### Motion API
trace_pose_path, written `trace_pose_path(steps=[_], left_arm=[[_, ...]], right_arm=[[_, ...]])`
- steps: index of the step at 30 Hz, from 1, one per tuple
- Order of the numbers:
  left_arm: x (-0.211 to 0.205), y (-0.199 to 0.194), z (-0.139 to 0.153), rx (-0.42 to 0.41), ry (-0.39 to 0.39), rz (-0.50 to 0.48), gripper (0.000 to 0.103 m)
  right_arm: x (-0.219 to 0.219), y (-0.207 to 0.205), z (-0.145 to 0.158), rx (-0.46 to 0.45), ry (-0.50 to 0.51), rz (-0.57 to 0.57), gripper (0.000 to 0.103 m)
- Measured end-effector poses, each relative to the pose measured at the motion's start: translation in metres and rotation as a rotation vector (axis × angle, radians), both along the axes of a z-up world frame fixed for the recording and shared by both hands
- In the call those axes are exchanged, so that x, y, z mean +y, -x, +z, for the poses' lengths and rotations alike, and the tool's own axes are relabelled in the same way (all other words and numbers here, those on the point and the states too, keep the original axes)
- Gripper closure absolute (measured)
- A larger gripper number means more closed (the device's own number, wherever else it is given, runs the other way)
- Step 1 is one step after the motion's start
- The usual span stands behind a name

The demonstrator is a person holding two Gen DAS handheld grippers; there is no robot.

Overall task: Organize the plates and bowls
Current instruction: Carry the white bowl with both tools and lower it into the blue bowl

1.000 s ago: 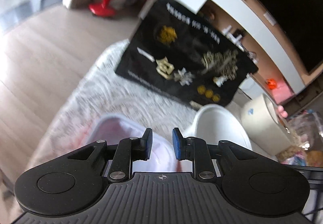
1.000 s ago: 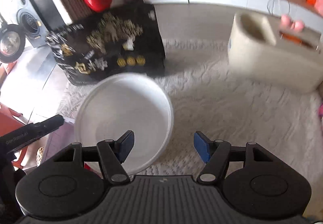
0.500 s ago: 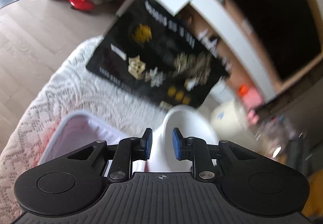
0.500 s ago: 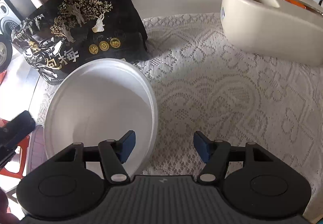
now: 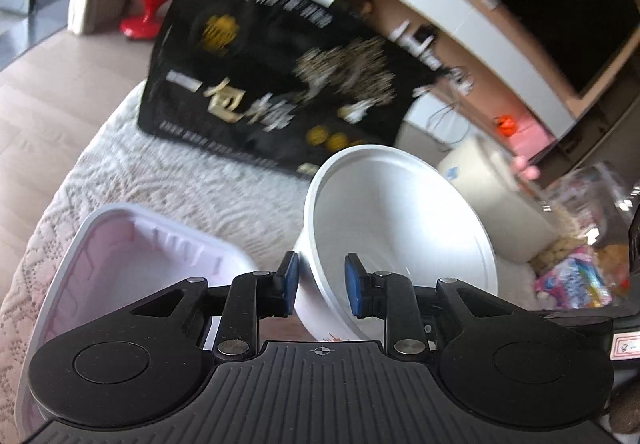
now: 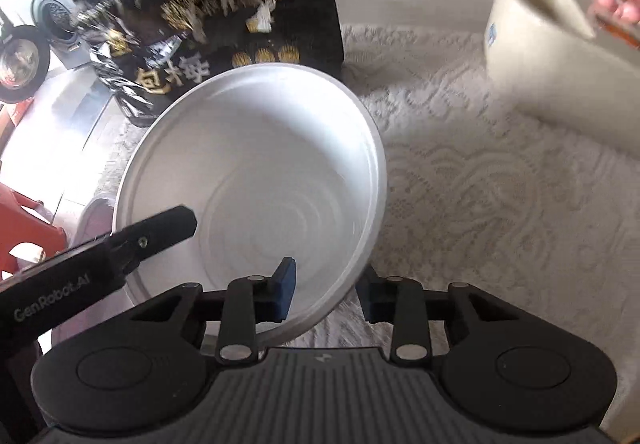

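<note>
A white round bowl (image 5: 400, 228) (image 6: 256, 172) stands on the lace cloth (image 6: 500, 204), beside a pale pink rectangular tray (image 5: 120, 244). My left gripper (image 5: 322, 280) straddles the bowl's left wall, one pad outside and one inside. Its jaws are opening and the pads do not clamp the wall. One of its fingers (image 6: 160, 232) reaches over the bowl's left rim in the right wrist view. My right gripper (image 6: 326, 294) straddles the near rim and its jaws are closing. A gap still shows between its inner pad and the rim.
A black printed bag (image 5: 260, 84) (image 6: 224, 24) stands right behind the bowl. A cream container (image 5: 492, 196) (image 6: 560, 76) sits to the right, with snack packets (image 5: 572, 276) beside it. A red stool (image 6: 24, 228) stands beyond the table's left edge.
The left gripper swung right, from over the tray onto the bowl's wall, and its jaws widened a little. The right gripper sank onto the near rim and its jaws narrowed a lot.
</note>
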State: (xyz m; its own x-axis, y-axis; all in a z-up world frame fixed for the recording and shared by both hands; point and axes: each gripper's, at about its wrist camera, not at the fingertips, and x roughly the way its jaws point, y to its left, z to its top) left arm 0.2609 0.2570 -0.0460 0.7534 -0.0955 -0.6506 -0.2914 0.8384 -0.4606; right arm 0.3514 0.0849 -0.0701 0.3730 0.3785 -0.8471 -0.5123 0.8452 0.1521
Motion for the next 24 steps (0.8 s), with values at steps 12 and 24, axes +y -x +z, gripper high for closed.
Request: trace_pose_path(steps=[12, 24], left_arm=[[-0.118, 0.061, 0.079, -0.167, -0.016, -0.143, 0.072], [-0.228, 0.084, 0.071, -0.029, 0.014, -0.37, 0.073]], right_arm=[[-0.117, 0.06, 0.077, -0.173, -0.004, -0.052, 0.071], [-0.271, 0.133, 0.079, -0.242, 0.005, -0.146, 0.07]])
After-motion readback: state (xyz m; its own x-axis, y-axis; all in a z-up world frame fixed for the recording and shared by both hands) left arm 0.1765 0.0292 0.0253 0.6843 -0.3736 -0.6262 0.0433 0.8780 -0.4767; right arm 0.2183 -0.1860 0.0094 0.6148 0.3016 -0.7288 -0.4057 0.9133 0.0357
